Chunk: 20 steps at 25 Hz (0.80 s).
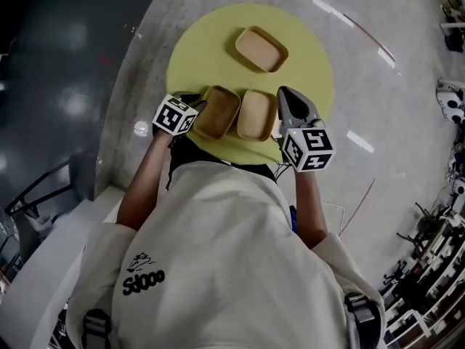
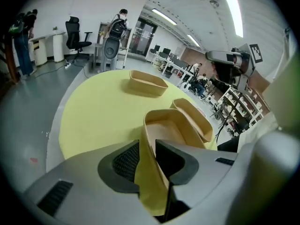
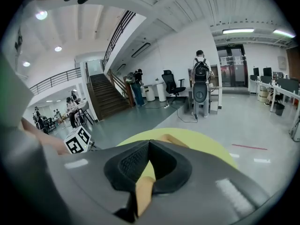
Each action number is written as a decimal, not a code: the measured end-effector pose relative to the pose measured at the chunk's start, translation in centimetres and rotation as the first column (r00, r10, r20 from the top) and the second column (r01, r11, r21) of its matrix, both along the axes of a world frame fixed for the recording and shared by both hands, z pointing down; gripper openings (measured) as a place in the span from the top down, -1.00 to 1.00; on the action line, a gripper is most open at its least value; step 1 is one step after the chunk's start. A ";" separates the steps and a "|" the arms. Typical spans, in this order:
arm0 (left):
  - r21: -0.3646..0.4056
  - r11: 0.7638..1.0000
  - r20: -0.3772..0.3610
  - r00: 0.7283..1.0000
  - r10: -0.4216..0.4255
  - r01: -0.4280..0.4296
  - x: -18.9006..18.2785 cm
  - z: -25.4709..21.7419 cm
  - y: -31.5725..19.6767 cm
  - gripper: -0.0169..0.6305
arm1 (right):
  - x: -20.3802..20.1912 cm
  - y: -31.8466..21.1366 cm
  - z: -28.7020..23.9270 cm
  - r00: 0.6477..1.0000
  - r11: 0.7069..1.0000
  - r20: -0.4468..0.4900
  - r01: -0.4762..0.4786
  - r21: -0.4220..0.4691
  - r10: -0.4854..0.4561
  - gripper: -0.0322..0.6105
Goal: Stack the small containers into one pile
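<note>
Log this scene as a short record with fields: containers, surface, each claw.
containers: three, none stacked; far container alone, left near container and right near container side by side
surface: yellow mat
left claw: open, jaws astride left near container's wall
right claw: shut, beside right near container

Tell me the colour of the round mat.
Pale yellow mat; clearest in the head view.

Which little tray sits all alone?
The far tray, alone at the back of the yellow mat; the near-left tray and near-right tray sit side by side.
</note>
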<state>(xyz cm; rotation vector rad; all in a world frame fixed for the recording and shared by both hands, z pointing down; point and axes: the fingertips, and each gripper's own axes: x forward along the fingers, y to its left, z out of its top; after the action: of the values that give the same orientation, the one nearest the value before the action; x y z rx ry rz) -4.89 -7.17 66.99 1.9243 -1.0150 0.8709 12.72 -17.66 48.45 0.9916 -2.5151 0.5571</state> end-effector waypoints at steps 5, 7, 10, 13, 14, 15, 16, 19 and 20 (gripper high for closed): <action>-0.038 0.998 0.029 0.998 -0.055 0.056 0.0 1.1 0.2 0.71 | 0.4 -0.9 0.3 0.999 0.999 0.004 0.043 -0.007 -0.043 0.87; -0.036 0.994 0.039 0.994 -0.098 0.099 0.0 0.9 0.0 0.84 | 0.8 -1.3 0.2 0.998 0.998 0.009 0.058 -0.008 -0.058 0.87; -0.039 0.989 0.035 0.989 -0.143 0.144 0.3 0.8 -0.3 0.88 | 1.5 -1.8 0.3 0.997 0.997 0.014 0.079 -0.014 -0.079 0.87; -0.035 0.981 0.031 0.981 -0.190 0.191 -0.7 0.6 -0.2 0.88 | 1.0 -1.6 0.8 0.995 0.995 0.024 0.098 -0.015 -0.098 0.87; -0.032 0.976 0.021 0.977 -0.213 0.214 -1.0 0.4 -0.2 0.88 | 0.9 -1.5 0.9 0.994 0.995 0.027 0.102 -0.015 -0.102 0.87; -0.027 0.971 0.008 0.971 -0.238 0.239 -1.2 0.0 -0.3 0.88 | 0.9 -1.5 1.0 0.994 0.994 0.030 0.104 -0.017 -0.104 0.87; -0.022 0.964 -0.008 0.964 -0.264 0.264 -1.4 -0.4 -0.4 0.88 | 1.0 -1.4 1.1 0.994 0.994 0.032 0.105 -0.019 -0.105 0.87; -0.010 0.939 -0.094 0.934 -0.344 0.345 -1.3 -2.3 -1.3 0.88 | 1.6 -1.5 1.2 0.994 0.995 0.039 0.102 -0.023 -0.101 0.87; -0.010 0.927 -0.139 0.917 -0.373 0.375 -1.1 -3.2 -1.8 0.88 | 1.8 -1.5 1.3 0.994 0.995 0.041 0.100 -0.023 -0.099 0.87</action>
<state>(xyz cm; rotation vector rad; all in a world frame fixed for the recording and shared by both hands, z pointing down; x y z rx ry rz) -6.00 -8.93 63.79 1.6969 -1.2542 0.5037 14.53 -19.15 49.70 0.8485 -2.5697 0.5815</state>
